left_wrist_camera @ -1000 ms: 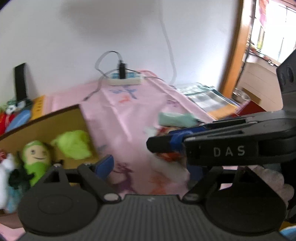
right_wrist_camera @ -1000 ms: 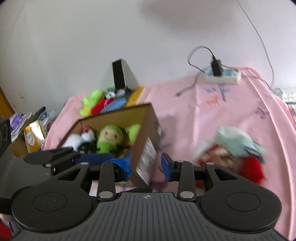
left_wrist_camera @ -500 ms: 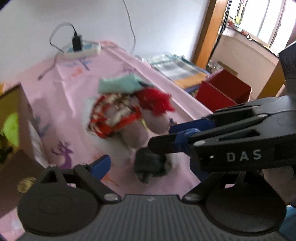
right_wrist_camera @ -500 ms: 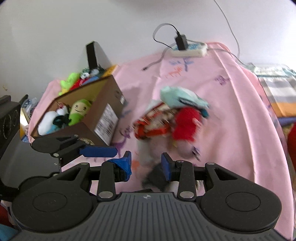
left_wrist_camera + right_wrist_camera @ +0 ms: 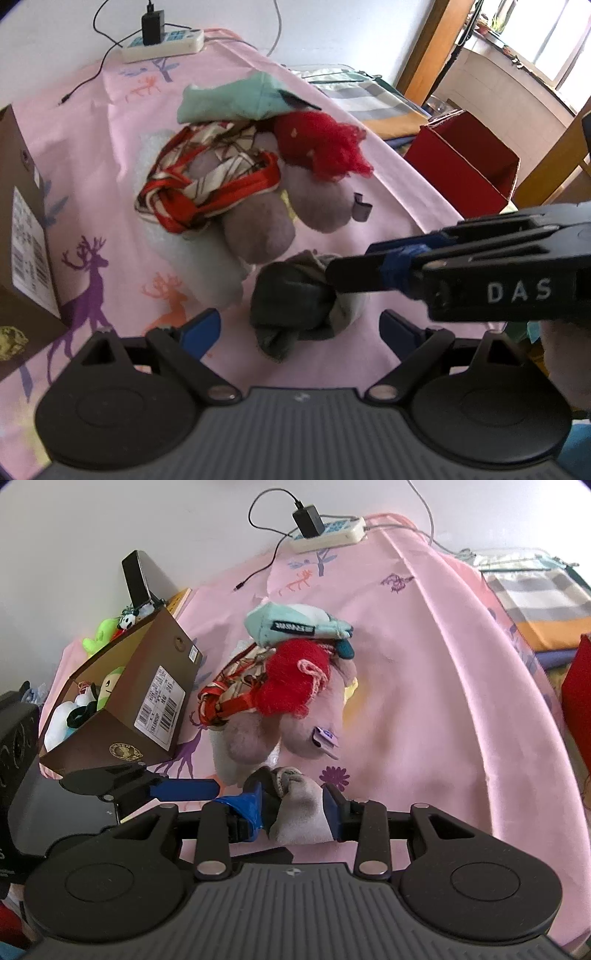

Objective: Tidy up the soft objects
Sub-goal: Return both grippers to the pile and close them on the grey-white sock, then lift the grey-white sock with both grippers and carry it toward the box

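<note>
A rolled grey sock bundle (image 5: 295, 299) lies on the pink cloth (image 5: 110, 110) at the near end of a heap of soft things. My left gripper (image 5: 299, 332) is open wide, one finger on each side of the bundle, apart from it. My right gripper (image 5: 293, 805) comes in from the right; its jaws are opening, with the pale end of the sock bundle (image 5: 301, 812) between the blue pads. The heap holds a red-and-white scarf (image 5: 207, 181), a red fuzzy hat (image 5: 321, 144), a mauve plush (image 5: 258, 229) and a teal cloth (image 5: 236, 99).
A brown cardboard box (image 5: 147, 686) with several plush toys inside stands left of the heap. A power strip (image 5: 328, 535) with a charger lies at the back by the wall. A red box (image 5: 465, 162) sits beyond the table's right edge.
Both grippers swung from the cardboard box across to the heap and came down. The sock bundle now sits between the right pads and inside the left gripper's wide span.
</note>
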The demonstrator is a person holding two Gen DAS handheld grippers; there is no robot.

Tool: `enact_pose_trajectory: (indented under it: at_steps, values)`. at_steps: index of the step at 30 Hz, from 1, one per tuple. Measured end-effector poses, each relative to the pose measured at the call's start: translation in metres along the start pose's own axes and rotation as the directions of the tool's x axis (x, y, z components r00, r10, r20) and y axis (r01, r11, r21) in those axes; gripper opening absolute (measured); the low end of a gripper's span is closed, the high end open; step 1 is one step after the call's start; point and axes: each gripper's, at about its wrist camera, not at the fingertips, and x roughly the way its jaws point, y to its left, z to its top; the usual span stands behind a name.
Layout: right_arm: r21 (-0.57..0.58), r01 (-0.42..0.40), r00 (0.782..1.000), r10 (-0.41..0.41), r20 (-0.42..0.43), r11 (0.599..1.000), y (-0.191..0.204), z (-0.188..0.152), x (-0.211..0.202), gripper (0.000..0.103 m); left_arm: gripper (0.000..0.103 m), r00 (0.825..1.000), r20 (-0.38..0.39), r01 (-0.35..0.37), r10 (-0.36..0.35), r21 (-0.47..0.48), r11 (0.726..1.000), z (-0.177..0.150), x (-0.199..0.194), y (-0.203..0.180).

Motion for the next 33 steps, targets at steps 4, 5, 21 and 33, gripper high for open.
enact_pose_trajectory:
  at_steps: [4, 5, 21, 33]
  values:
    - [0.032, -0.005, 0.999, 0.007, -0.04, 0.999, -0.007, 0.001, 0.011, 0.02, 0.092, 1.0, -0.03, 0.006, -0.007, -0.026, 1.0, 0.005, 0.012, 0.003]
    - [0.046, -0.008, 0.999, 0.01, -0.051, 0.999, -0.01, 0.001, 0.014, 0.02, 0.092, 0.999, -0.042, 0.013, -0.014, -0.03, 0.999, 0.005, 0.014, 0.002]
    - [0.216, -0.115, 0.988, 0.134, -0.079, 0.97, -0.038, 0.001, 0.024, 0.025, 0.066, 0.998, -0.068, 0.005, -0.008, -0.042, 0.999, 0.007, 0.026, 0.001]
    - [0.152, -0.119, 0.983, 0.139, -0.124, 0.981, -0.023, -0.005, 0.02, 0.024, 0.061, 0.997, -0.079, -0.017, 0.018, 0.01, 1.0, -0.005, 0.017, -0.008]
